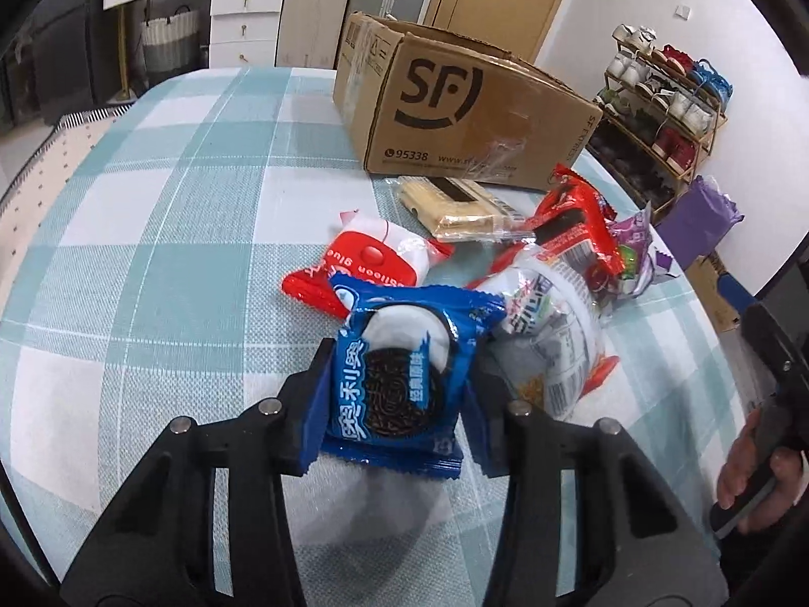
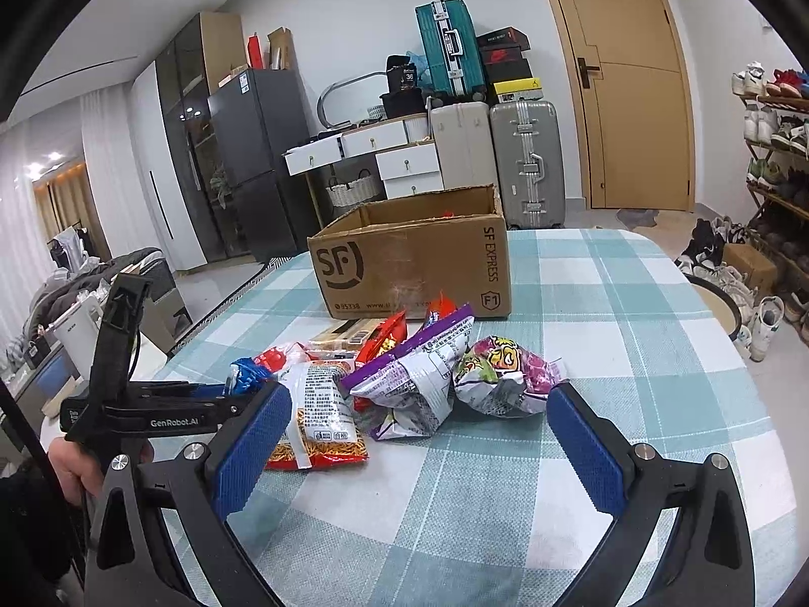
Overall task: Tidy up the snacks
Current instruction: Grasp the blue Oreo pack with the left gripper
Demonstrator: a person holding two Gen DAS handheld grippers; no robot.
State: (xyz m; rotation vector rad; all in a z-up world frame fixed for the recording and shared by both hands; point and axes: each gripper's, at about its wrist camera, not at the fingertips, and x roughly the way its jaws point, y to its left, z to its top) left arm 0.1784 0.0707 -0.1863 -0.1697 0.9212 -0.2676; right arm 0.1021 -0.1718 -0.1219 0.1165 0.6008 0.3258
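My left gripper (image 1: 402, 379) is shut on a blue Oreo packet (image 1: 399, 384), with a blue pad pressed on each side of it, just above the checked tablecloth (image 1: 177, 263). The same blue packet (image 2: 246, 372) shows at the left of the right wrist view. Behind it lies a pile of snacks: a red-and-white packet (image 1: 364, 258), a wafer packet (image 1: 455, 207), a red packet (image 1: 571, 227) and a white noodle-snack packet (image 1: 551, 323). My right gripper (image 2: 419, 437) is open and empty, just short of a purple-and-silver packet (image 2: 414, 384) and a colourful crumpled packet (image 2: 505, 369).
An open SF cardboard box (image 2: 414, 263) stands on the table behind the snacks. A person's hand (image 1: 748, 470) holds the right gripper's handle at the right edge. Off the table are a shoe rack (image 1: 657, 101), suitcases (image 2: 526, 162) and a round stool (image 2: 718, 303).
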